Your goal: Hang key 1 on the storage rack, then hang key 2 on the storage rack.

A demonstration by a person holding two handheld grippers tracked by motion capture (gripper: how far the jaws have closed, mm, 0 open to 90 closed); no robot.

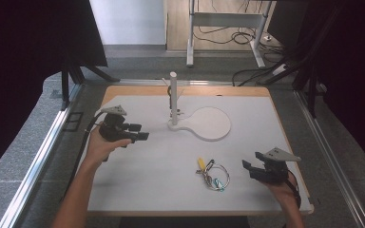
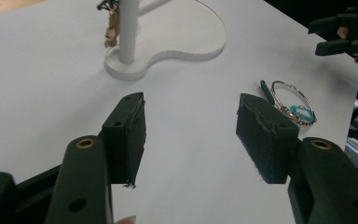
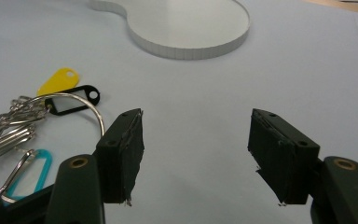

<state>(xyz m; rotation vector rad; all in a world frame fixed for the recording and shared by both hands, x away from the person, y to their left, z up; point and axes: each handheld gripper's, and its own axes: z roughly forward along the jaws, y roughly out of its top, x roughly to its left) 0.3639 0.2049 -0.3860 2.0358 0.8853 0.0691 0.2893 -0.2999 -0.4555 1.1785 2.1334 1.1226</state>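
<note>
Silver key ring (image 1: 217,176) with yellow, black and turquoise tags lies near the surface's (image 1: 147,175) right front, just left of the right tool (image 1: 250,167), spread and empty, likely poised to grasp it; left tool (image 1: 140,131), also spread, hovers near the white peg stand (image 1: 173,102)

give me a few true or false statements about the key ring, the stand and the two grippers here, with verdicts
1. The key ring lies flat on the white table. True.
2. The left gripper holds the key ring. False: its jaws are open with nothing between them.
3. A yellow tag is on the key ring. True.
4. The right gripper is shut. False: its jaws stand apart, beside the ring.
5. The stand's post lies toppled. False: it stands upright on its base.
</note>
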